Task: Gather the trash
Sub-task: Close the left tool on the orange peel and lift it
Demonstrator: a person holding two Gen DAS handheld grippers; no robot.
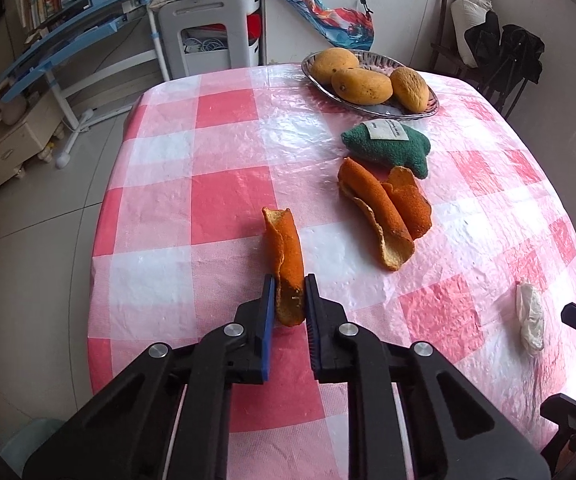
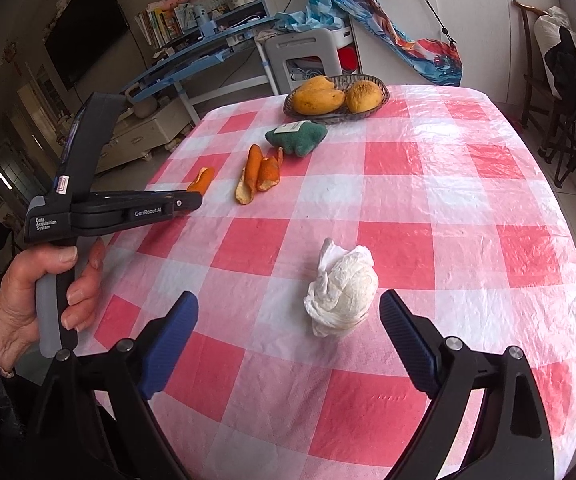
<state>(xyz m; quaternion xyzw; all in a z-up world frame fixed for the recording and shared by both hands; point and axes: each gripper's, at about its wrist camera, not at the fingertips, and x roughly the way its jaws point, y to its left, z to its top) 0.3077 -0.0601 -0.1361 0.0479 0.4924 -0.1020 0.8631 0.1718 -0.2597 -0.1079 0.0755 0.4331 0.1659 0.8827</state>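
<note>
Left wrist: peel strip (image 1: pixel 287 266) near tablecloth edge (image 1: pixel 102 240).

A home living-dining room: checked tablecloth (image 2: pixel 408 208), mango bowl (image 2: pixel 372 80), wall television (image 2: pixel 84 24) far left, cluttered bookshelf (image 2: pixel 168 26).

Soft daylight, fisheye-warped dark corners

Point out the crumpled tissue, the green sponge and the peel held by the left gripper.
crumpled tissue (image 2: pixel 342 294), right wrist view, middle of the wad.
green sponge (image 1: pixel 388 146), left wrist view, green body.
held peel (image 1: pixel 286 252), left wrist view, orange skin.
</note>
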